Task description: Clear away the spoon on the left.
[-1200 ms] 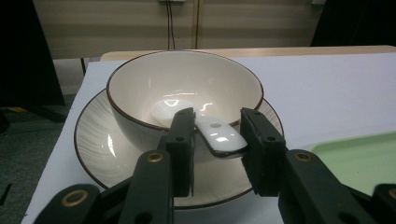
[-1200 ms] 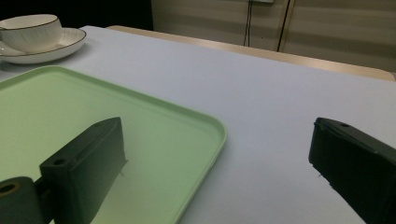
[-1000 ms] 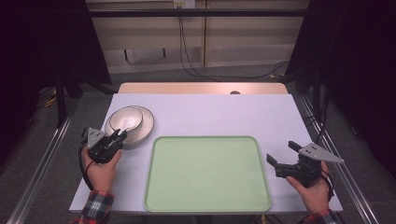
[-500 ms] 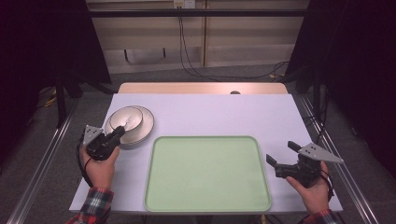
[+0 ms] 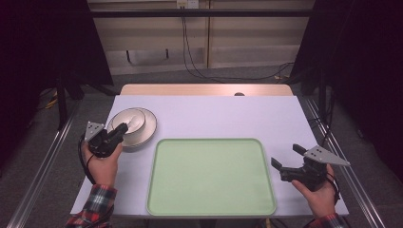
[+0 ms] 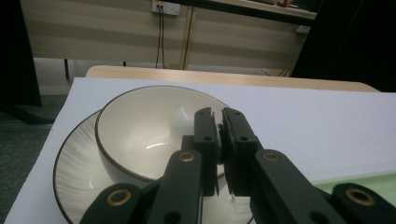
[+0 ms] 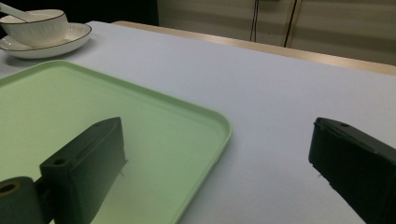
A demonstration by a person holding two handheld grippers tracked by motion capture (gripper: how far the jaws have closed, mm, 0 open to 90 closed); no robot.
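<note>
Jaws of the left gripper [image 6: 218, 140] are pinching the near rim of the bowl [image 6: 140, 128], which is sitting in a saucer [image 6: 77, 170] just ahead, likely for lifting onto the green tray [image 5: 211, 175] (lying beside it). Right gripper [image 5: 292, 156] is waiting spread wide.

Left gripper [image 5: 119, 130] held in left hand [image 5: 102, 164], pointed forward and rightward, jaws closed together to a thin gap after just closing. Right gripper [image 5: 287, 155] gripped in right hand [image 5: 319, 191], pointed leftward, jaws spread wide apart, nothing between them.
</note>
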